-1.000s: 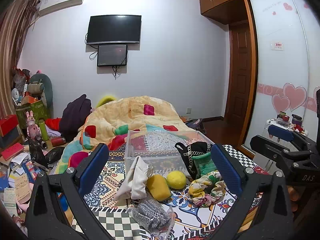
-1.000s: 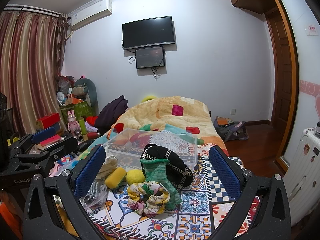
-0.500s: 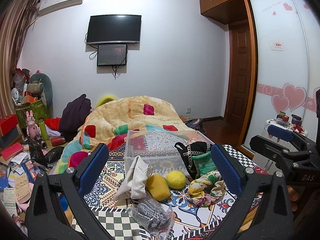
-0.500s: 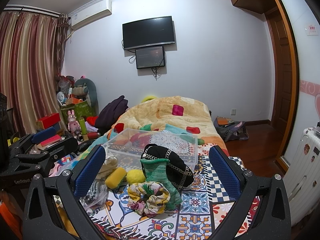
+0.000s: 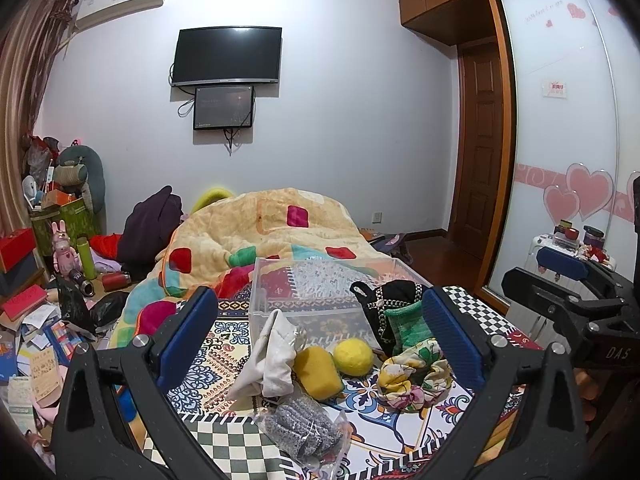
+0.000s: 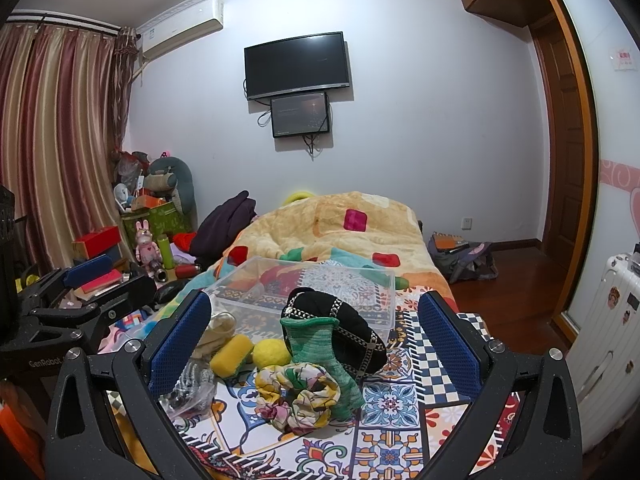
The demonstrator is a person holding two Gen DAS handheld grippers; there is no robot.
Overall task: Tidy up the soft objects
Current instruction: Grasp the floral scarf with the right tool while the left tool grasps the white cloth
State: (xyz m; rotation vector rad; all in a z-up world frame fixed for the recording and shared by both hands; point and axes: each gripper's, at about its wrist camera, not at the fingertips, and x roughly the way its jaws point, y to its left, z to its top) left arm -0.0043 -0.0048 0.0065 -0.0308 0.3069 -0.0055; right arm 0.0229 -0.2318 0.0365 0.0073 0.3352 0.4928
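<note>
Soft things lie on a patterned cloth (image 5: 400, 428) before a clear plastic bin (image 5: 320, 292): a white cloth (image 5: 272, 356), a yellow sponge (image 5: 318, 372), a yellow ball (image 5: 354, 356), a floral scrunchie (image 5: 412, 376), a green knit pouch (image 5: 408, 320), a black studded bag (image 5: 384, 300) and a bag of steel scourers (image 5: 304, 428). My left gripper (image 5: 320, 336) is open and empty above them. My right gripper (image 6: 316, 340) is open and empty over the scrunchie (image 6: 298, 396), pouch (image 6: 320, 356) and black bag (image 6: 344, 328). The bin (image 6: 320, 280) looks empty.
A rumpled quilt (image 5: 272, 236) covers the bed behind the bin. Clutter, boxes and toys (image 5: 60, 248) crowd the left floor. A wardrobe with heart decals (image 5: 568, 184) and a white suitcase (image 6: 608, 332) stand right. A backpack (image 6: 460, 256) lies by the door.
</note>
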